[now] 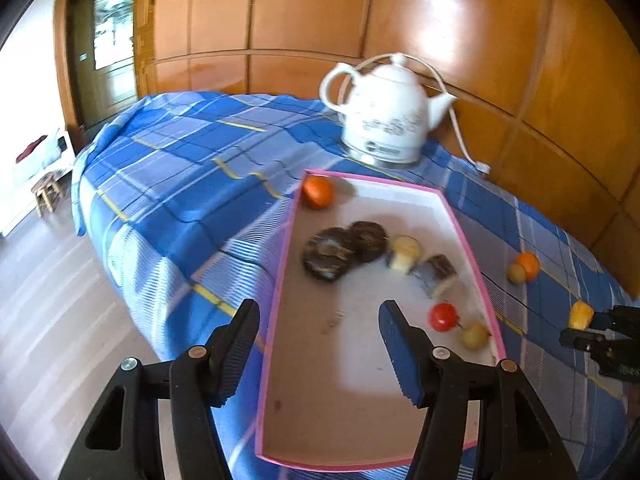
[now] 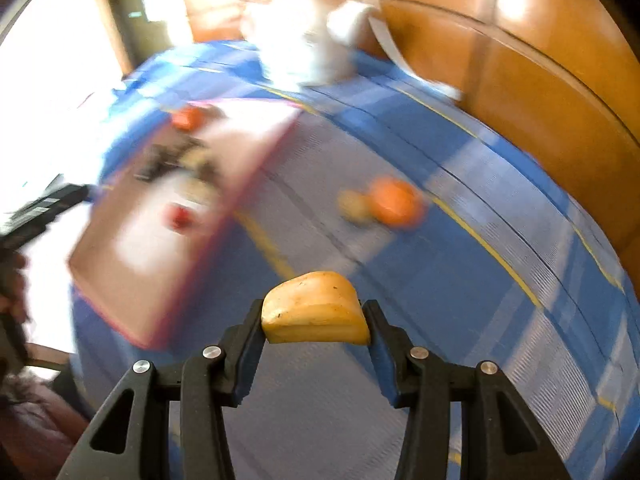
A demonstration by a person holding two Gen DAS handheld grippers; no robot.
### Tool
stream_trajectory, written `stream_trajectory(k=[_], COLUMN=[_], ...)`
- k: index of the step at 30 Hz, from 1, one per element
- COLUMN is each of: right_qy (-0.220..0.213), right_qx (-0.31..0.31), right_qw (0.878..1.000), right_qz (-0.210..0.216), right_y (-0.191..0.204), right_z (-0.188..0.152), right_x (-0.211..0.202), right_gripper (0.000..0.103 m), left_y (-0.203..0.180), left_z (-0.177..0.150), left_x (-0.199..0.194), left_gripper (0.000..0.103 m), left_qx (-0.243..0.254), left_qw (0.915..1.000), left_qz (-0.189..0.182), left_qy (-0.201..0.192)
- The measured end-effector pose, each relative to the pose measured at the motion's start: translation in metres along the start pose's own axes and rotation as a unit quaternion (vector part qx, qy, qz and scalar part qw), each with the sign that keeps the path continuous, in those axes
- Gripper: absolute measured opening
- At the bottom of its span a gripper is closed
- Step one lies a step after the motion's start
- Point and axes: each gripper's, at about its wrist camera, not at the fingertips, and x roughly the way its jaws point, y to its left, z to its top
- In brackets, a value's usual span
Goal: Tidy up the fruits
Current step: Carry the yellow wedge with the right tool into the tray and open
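Note:
A pink-rimmed white tray lies on the blue plaid cloth and holds an orange, two dark round fruits, a pale piece, a dark cut piece, a red tomato and a small yellowish fruit. My left gripper is open and empty above the tray's near left rim. My right gripper is shut on a yellow fruit piece, held above the cloth right of the tray; it also shows in the left wrist view. An orange and a small yellowish fruit lie on the cloth.
A white ceramic kettle with a cord stands behind the tray. A wooden panel wall runs along the back and right. The table edge drops to the floor on the left. The right wrist view is motion-blurred.

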Motion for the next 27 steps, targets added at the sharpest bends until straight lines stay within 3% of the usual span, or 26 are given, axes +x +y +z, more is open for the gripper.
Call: stream_trajectory(k=[2,8,12,18,21,27], right_qy=[-0.005,0.006,0.031,0.039,0.025,-0.01], right_qx=[-0.022,-0.054,-0.056,-0.028,-0.022,-0.014], right_qw=[0.999,0.994,0.994,0.996,0.996,0.996], right_qz=[0.036,0.092,0.09,0.082,0.087,0.092], right_y=[0.031,0.097,0.121,0.118,0.113,0.102], right_z=[0.018,0.058,0.077,0.092,0.092,0.086], right_x=[0.005,0.04,0.073,0.098,0.09,0.06], right_gripper=[0.049,0.049,0.05,0.052,0.063,0.064], left_y=[0.01,0.032,0.038,0.043,0.042,0.033], left_z=[0.001,-0.001,-0.003,-0.006,-0.006,-0.008], left_x=[-0.001,-0.002,-0.001,0.001,0.002,-0.001], left_gripper=[0.063,0.063,0.063,0.063,0.063,0.063], left_qx=[-0.01,-0.035,-0.043,-0.048,-0.047,-0.035], left_qw=[0.9999,0.9994,0.9991,0.9988,0.9989,0.9994], left_qz=[0.004,0.008,0.005,0.001,0.002,-0.003], left_qy=[-0.002,-0.001,0.002,0.006,0.007,0.004])
